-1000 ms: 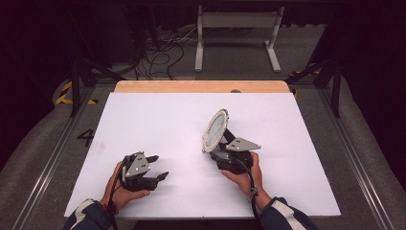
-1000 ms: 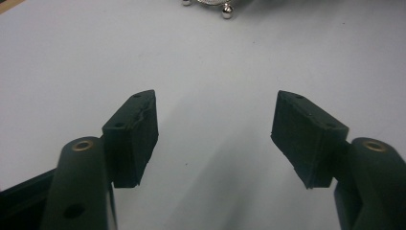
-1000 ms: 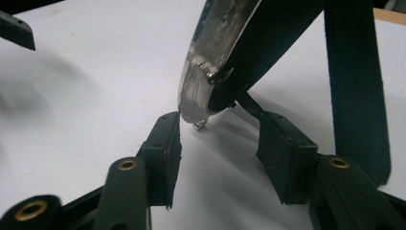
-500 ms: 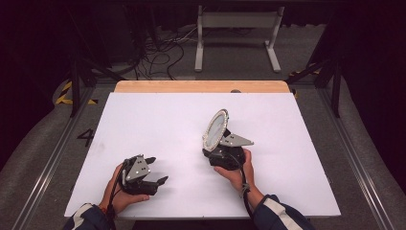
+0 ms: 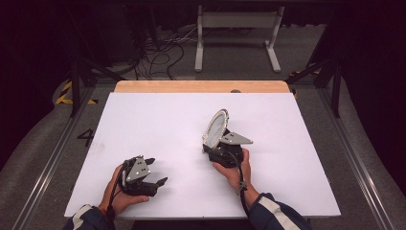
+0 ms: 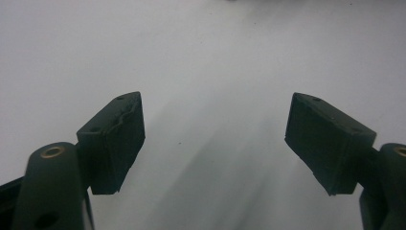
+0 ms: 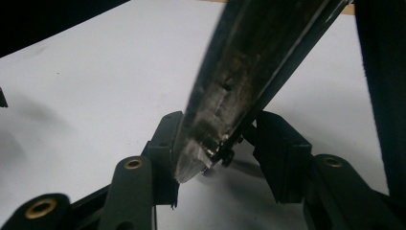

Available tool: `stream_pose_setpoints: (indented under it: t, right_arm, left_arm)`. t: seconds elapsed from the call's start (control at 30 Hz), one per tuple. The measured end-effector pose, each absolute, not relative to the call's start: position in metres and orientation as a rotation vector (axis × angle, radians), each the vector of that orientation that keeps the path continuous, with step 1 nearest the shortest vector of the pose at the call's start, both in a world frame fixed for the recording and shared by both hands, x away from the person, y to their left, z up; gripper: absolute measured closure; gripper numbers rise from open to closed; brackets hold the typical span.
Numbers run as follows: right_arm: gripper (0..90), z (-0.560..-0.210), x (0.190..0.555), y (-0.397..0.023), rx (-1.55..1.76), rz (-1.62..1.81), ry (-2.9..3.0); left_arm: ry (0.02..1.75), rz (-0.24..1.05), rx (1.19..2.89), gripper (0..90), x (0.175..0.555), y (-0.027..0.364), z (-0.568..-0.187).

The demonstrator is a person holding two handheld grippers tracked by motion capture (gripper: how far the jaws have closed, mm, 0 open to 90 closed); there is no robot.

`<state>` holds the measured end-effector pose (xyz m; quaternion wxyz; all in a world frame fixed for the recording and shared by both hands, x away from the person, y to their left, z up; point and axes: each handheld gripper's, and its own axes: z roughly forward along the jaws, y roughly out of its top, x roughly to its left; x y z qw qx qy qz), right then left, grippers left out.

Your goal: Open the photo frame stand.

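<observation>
Lid (image 5: 216, 127): tilted on edge, above the table (image 5: 158, 120), mid-right
Right gripper (image 7: 218, 143): jaws just closing, clamped on lid
Left gripper (image 6: 215, 139): jaws apart, holding nothing

**What the frames leave unclear**

In the right gripper view, the round lid-like disc (image 7: 249, 72) runs out past the top edge, so its upper rim is cut off, and its near edge is blurred. Whether the right gripper (image 7: 225, 143) presses its fingers (image 7: 165, 143) on both faces of the disc cannot be told; one pad sits against it, the other is partly hidden behind the disc. In the high view, the disc (image 5: 216, 127) is too small to tell its material. Both sleeves below the disc are cut by the bottom edge.
</observation>
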<state>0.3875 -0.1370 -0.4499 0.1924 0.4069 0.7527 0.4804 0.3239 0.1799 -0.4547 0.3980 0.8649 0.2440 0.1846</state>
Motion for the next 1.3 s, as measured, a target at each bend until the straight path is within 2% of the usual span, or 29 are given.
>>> stream_pose_setpoints:
  t: [0.73, 0.87, 1.03, 1.13, 1.2, 1.3]
  right_arm:
    - [69.7, -0.444, 0.372, -0.168, 1.099, 1.358, 2.226]
    - [69.9, -0.444, 0.369, -0.17, 1.088, 1.351, 2.215]
    - [60.7, -0.443, 0.369, -0.167, 1.115, 1.349, 2.152]
    - [58.5, -0.449, 0.374, -0.162, 1.15, 1.35, 2.149]
    - [58.7, -0.451, 0.376, -0.159, 1.16, 1.347, 2.146]
    - [66.1, -0.453, 0.377, -0.155, 1.164, 1.362, 2.136]
  left_arm:
    - [0.581, 0.441, 2.17, 20.1, 0.332, 0.171, -0.451]
    - [0.572, 0.433, 2.17, 19.8, 0.334, 0.167, -0.451]
    - [0.563, 0.439, 2.181, 19.8, 0.336, 0.165, -0.451]
    - [0.567, 0.442, 2.182, 19.8, 0.336, 0.165, -0.452]
    - [0.566, 0.445, 2.18, 19.7, 0.335, 0.165, -0.451]
    - [0.572, 0.443, 2.177, 19.7, 0.333, 0.167, -0.452]
